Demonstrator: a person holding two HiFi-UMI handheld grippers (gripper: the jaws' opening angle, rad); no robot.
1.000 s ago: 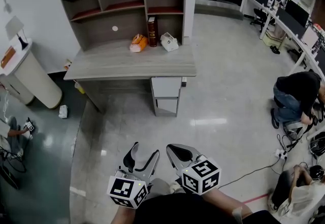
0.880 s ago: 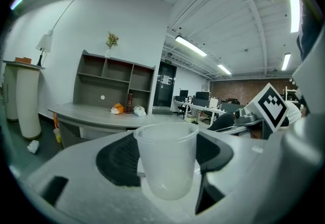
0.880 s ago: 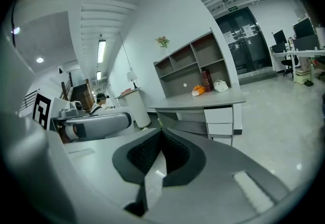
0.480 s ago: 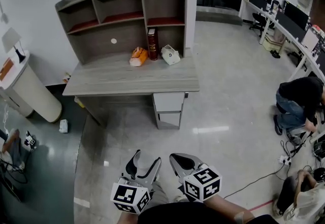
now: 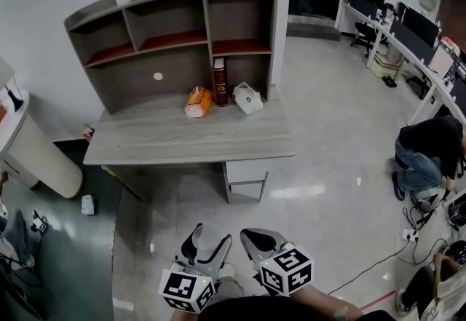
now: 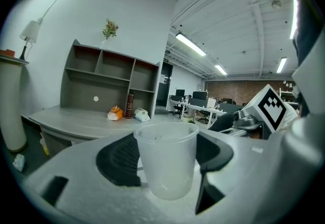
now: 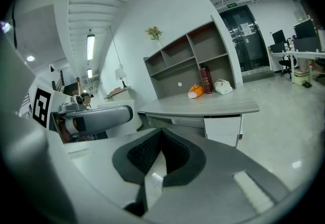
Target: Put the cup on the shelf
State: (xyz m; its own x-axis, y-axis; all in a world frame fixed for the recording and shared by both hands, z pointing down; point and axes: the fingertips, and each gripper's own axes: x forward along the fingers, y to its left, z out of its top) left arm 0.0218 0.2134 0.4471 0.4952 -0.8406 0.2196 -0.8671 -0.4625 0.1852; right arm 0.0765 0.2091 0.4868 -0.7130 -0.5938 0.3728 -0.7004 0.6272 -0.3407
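Item: cup (image 6: 166, 159), thin translucent plastic, empty. Judged light, flexible, crushable, slick.
Hold: left tongs (image 5: 209, 237) clamp mid-wall, jaws wide; keep pressure gentle.
Right tongs (image 7: 160, 153): closed, empty.

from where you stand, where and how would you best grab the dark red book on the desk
Probably the upper half of the book, jaws across its two covers, coming from the front. It stands upright, spine facing out, and the orange item and white item sit close beside its base, so the top looks freer.
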